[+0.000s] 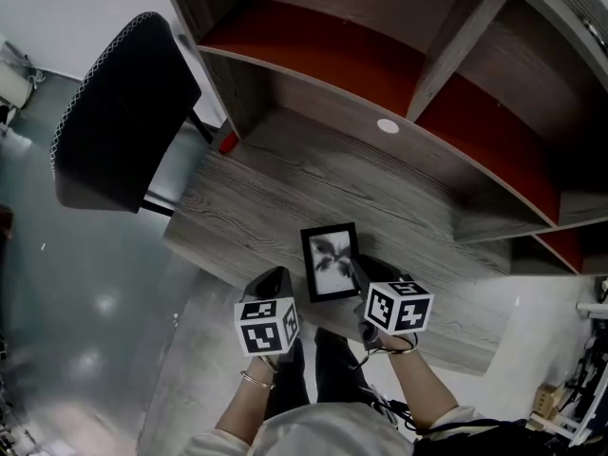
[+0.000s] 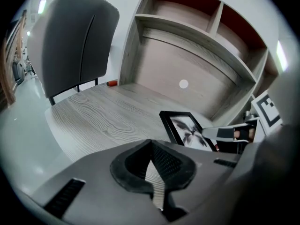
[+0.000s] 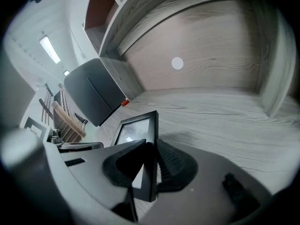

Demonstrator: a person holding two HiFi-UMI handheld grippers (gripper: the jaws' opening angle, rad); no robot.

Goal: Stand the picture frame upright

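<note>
Right tongs (image 3: 149,172) clamped on the slim black picture frame (image 1: 331,260)
My left tongs (image 2: 152,172) are pinched together, empty, ribbed pads meeting, over the grey wood-grain bench (image 1: 256,198).

Head view looks steeply down from above the near edge of the desk (image 1: 266,188), shelves (image 1: 332,46) far, chair (image 1: 114,112) left; left gripper view sits low and close over the desk, facing far toward the shelves, chair at its left; right gripper view low, rolled sideways, very near the picture frame (image 3: 140,139); all three share desk, picture frame, chair, white disc (image 1: 388,125).
</note>
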